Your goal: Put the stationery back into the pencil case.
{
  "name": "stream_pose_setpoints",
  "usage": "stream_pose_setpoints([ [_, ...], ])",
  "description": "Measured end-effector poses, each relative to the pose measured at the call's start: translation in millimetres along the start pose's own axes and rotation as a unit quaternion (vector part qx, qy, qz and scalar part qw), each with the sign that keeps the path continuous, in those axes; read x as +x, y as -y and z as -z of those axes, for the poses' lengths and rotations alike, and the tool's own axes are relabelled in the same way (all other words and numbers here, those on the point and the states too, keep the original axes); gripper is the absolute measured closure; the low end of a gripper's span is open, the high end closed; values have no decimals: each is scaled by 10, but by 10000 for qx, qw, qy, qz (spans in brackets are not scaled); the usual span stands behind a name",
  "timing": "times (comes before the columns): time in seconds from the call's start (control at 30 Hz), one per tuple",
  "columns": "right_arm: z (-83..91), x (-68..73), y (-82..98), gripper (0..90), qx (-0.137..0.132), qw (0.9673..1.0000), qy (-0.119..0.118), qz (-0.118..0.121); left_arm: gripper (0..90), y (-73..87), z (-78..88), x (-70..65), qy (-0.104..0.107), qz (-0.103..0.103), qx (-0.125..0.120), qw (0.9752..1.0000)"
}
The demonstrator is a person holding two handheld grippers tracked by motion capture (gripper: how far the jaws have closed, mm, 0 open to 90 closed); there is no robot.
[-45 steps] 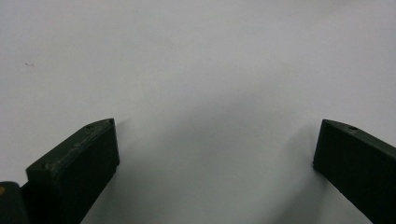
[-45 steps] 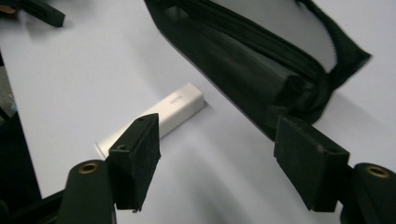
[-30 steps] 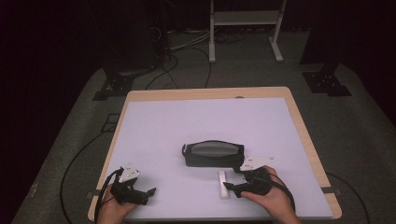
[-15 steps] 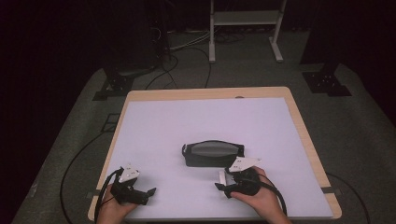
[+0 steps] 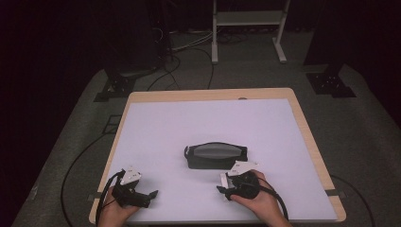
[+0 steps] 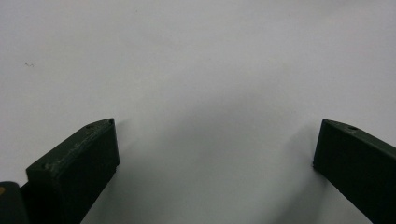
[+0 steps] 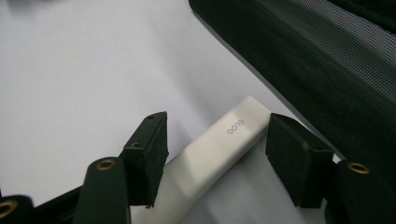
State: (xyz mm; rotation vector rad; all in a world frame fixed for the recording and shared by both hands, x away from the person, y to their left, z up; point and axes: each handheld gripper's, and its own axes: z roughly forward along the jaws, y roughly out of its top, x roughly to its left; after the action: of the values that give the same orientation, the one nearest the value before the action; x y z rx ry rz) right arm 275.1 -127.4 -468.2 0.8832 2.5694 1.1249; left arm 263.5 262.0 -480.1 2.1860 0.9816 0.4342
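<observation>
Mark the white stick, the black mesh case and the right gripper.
white stick (image 7: 219, 149): right gripper view, its flat top near the lettering.
black mesh case (image 5: 215, 156): high view, its lid.
right gripper (image 7: 215, 142): right gripper view, midway between fingertips.

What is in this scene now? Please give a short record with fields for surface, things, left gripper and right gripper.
surface: white table with a wooden edge
things: black mesh pouch near the middle; white stick-shaped device lying beside the pouch
left gripper: left gripper open over bare table, nothing between its fingers
right gripper: right gripper open, fingers astride the white device and just closing in on it, pads not yet pressing
</observation>
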Motion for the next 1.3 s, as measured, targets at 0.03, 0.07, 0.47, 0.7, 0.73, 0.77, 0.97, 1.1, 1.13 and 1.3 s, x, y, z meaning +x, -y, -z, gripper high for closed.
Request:
stream_pose_setpoints([
  [0.03, -1, 1, -1, 389, 3, 10000, -1, 10, 0, 0, 0, 0, 2, 2, 1, 10000],
  [0.07, -1, 1, -2, 395, 10, 10000, 0, 3, 0, 0, 0, 0, 1, 0, 0, 10000],
  [0.47, -18, -49, -9, 482, 92, 9999, 74, 18, 0, 0, 0, 0, -1, -1, 1, 10000],
  [0.7, -36, -61, -5, 538, 183, 9998, 69, 28, 0, 0, 0, 0, -1, 0, 0, 10000],
  [0.73, -41, -62, -7, 545, 186, 9998, 66, 32, 0, 0, 0, -1, -2, -1, 2, 10000],
  [0.77, -45, -62, -7, 557, 183, 9998, 75, 46, 0, 0, 0, -1, -1, 0, 1, 10000],
  [0.97, -56, -112, -47, 629, 283, 9996, 61, 44, 0, 0, 0, -1, -2, -1, 0, 10000],
  [1.1, -59, -110, -51, 657, 309, 9994, 111, 106, 0, 0, 0, 0, -1, 0, 2, 10000],
  [1.13, -59, -108, -52, 661, 313, 9994, 118, 109, 0, 0, 0, -1, -3, -1, 1, 10000],
  [1.3, -60, -105, -68, 689, 381, 9991, 158, 140, 0, 0, 0, -1, -4, -1, 1, 10000],
])
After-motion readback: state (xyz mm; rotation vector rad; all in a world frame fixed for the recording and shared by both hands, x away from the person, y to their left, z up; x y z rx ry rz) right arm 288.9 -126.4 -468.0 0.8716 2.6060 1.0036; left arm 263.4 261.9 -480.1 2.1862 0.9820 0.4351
